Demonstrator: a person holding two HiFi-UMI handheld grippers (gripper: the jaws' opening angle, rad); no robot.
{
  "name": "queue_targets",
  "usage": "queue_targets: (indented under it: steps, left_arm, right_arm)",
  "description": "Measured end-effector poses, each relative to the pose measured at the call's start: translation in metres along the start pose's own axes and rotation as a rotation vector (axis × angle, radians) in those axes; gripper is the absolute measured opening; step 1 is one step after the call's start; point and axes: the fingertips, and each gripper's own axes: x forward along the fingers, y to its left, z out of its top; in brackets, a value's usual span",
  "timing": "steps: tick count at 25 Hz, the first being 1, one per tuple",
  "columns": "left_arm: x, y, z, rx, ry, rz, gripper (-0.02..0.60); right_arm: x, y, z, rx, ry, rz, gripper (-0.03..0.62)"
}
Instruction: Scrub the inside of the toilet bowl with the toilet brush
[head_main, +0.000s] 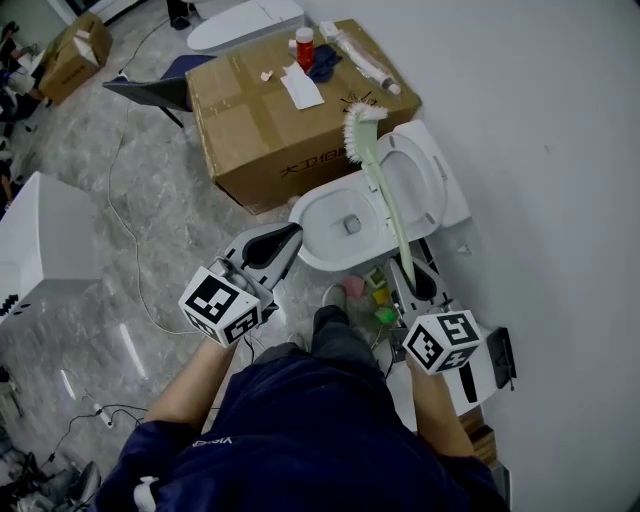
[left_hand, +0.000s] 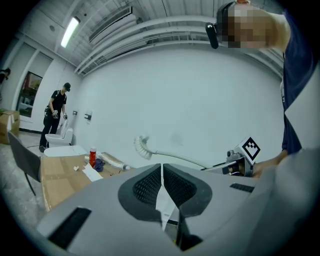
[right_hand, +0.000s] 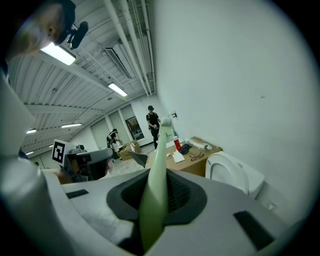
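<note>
— What stands on the grey marbled floor?
— A toilet. Just left of it, a big cardboard box. Farther left, a dark chair, a thin cable and a white case.

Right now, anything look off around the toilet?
Nothing looks spilled or broken. The toilet brush is clamped in the right gripper and raised in the air, its bristles near the cardboard box corner, not in the toilet bowl. Small coloured items litter the floor at its base.
</note>
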Motion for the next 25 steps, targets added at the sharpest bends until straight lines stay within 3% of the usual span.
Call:
queue_targets:
  steps: [15, 25]
  left_arm:
    - [0.105, 0.034, 0.015, -0.009, 0.038, 0.05, 0.04]
    - [0.138, 0.059, -0.008, -0.019, 0.09, 0.054, 0.04]
  right_arm:
    - [0.059, -0.089, 0.045, 0.01, 0.037, 0.058, 0.061]
    - [0.087, -0.117, 0.023, 0.026, 0.093, 0.045, 0.061]
